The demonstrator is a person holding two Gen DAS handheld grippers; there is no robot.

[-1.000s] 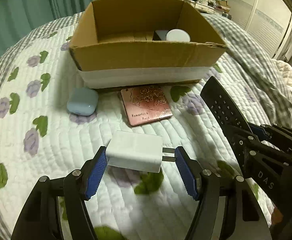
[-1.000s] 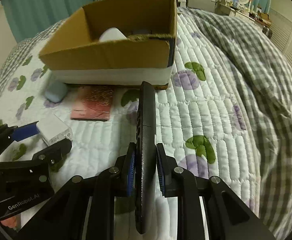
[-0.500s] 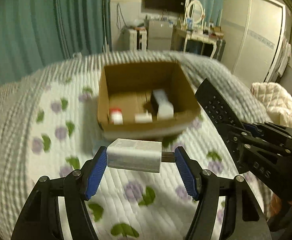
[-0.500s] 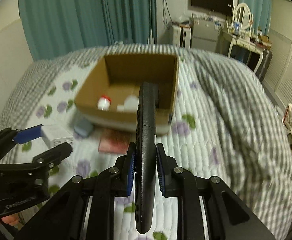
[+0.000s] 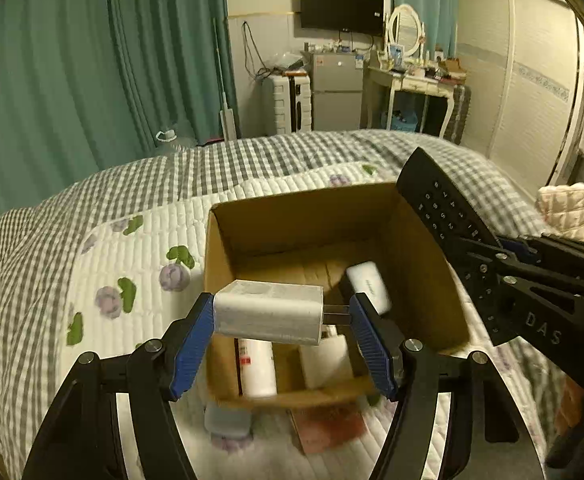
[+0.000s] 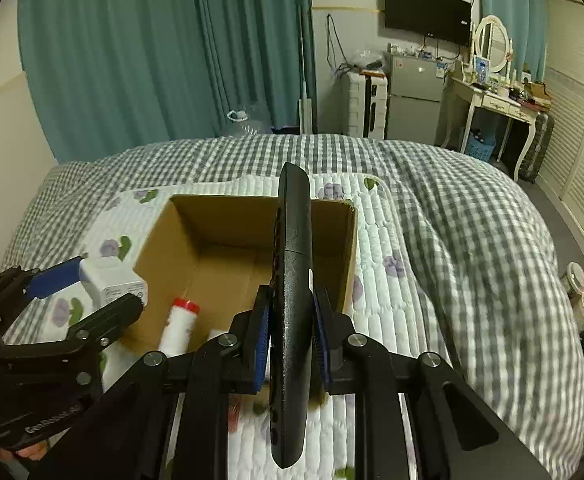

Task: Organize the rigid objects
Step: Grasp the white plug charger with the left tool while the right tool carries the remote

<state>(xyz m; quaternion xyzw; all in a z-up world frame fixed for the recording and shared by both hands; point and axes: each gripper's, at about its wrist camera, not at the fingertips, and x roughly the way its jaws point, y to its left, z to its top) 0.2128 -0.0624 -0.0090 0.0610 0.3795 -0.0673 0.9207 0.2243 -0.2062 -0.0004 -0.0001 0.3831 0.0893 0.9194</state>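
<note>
Your left gripper (image 5: 282,314) is clamping the white charger (image 5: 268,312) half-wide; your right gripper (image 6: 290,330) is pinching the black remote (image 6: 290,280) narrowly.

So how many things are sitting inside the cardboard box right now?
3 visible in the cardboard box: a white bottle with a red cap near the front left, a white block beside it, and a black-and-white item toward the right. More may be hidden behind the held charger.

teal curtains (image 6: 140,60), wall television (image 6: 427,10), grey fridge (image 6: 413,98), white dressing table (image 6: 491,106) beyond the checked bedspread (image 6: 471,208)
</note>
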